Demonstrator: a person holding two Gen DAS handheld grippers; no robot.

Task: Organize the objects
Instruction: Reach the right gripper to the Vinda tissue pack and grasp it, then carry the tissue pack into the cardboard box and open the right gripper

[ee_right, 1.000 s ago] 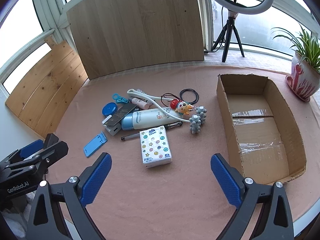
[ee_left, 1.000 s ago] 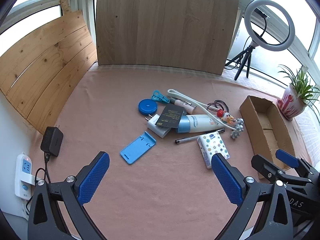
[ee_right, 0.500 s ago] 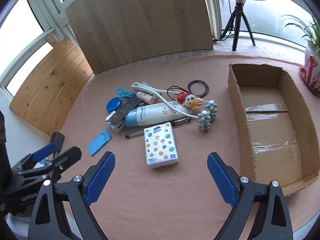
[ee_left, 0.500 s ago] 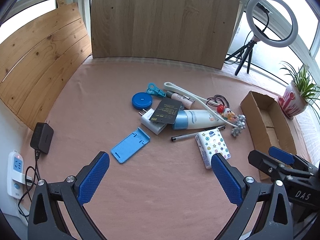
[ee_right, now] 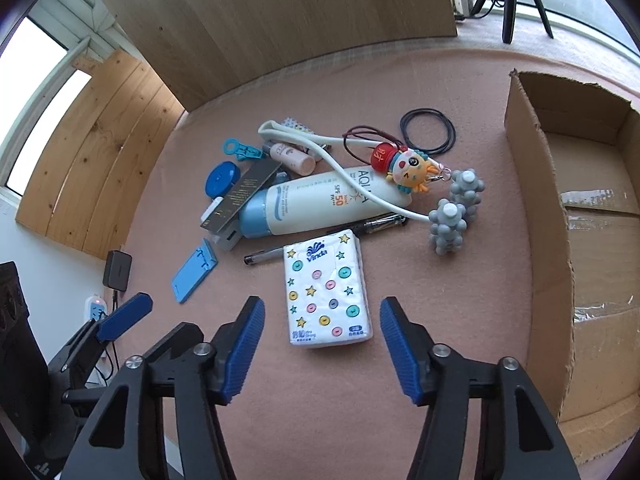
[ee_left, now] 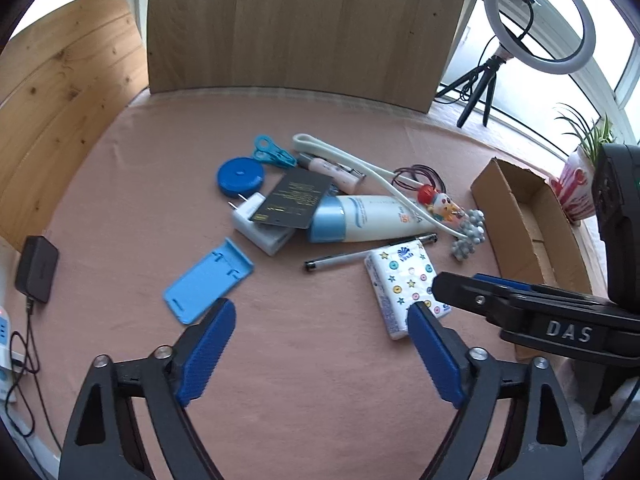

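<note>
bare cloth (ee_right: 320,400) before jaws, tissue pack (ee_right: 326,292) ahead

Bright daylight from windows (ee_left: 624,72) | overexposed panes | soft shadows | sharp focus | fisheye-bent, dark-vignetted edges

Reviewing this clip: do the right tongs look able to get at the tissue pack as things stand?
Probably yes. The right tongs are open, and the tissue pack lies flat just ahead between their fingers. Nothing rests on it; only a pen lies at its far end.
</note>
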